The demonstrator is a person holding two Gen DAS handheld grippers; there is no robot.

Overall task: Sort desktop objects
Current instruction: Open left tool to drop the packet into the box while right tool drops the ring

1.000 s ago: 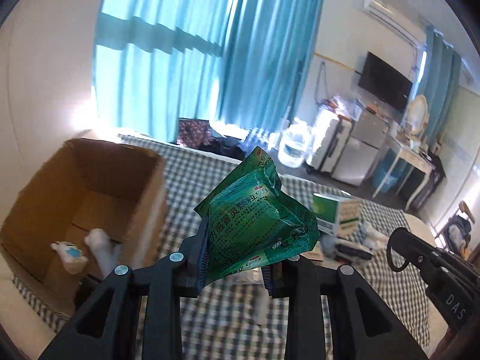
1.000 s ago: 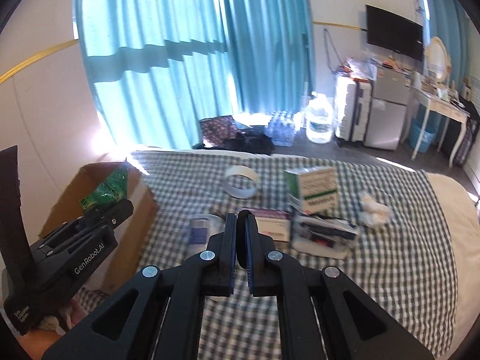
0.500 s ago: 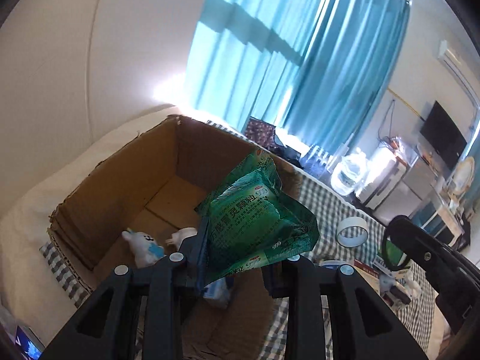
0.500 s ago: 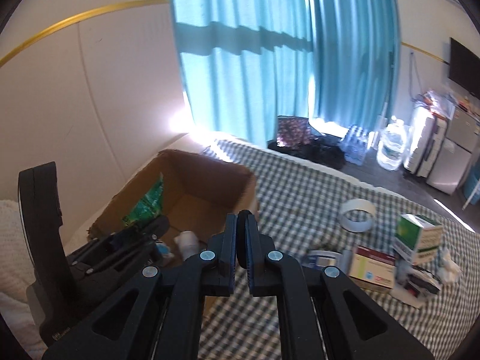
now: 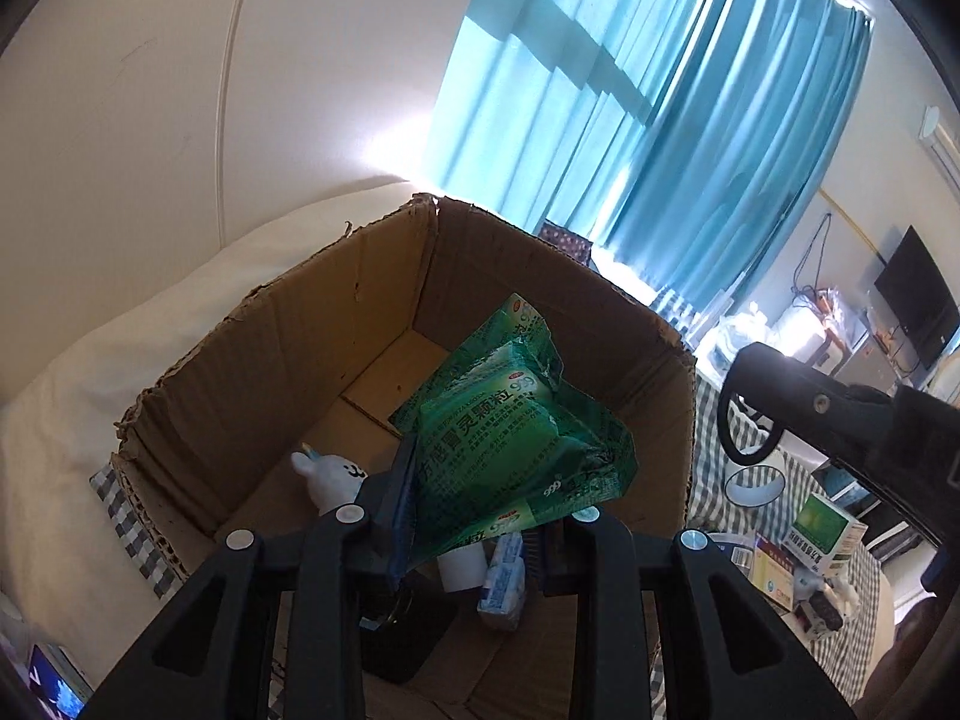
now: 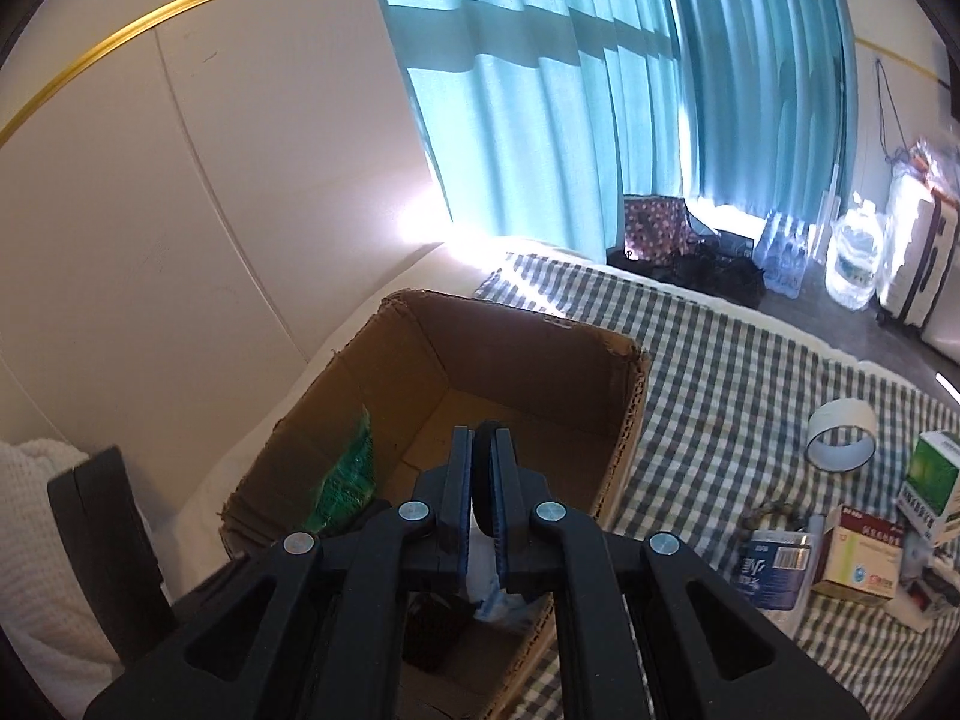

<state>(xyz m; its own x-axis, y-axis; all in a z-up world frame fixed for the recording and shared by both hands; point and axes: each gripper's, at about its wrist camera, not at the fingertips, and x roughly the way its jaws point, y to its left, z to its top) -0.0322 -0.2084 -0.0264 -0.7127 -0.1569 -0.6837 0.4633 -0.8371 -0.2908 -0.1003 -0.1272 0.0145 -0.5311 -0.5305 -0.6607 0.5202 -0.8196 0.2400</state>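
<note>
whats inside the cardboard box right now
Inside the brown cardboard box: a small white bunny figure, a white cylinder, a blue-white packet and something black. The green foil pouch between the left gripper's opening fingers covers part of the floor.

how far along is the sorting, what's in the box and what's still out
Done: the cardboard box already holds a white bunny figure, a small white bottle and a blue-white packet.

In hand: the left gripper is over the box, opening, with the green sachet pack between its fingers. The right gripper is shut and empty.

Left: tape roll, green box, red-white box and a flat blue packet on the checked cloth.
</note>
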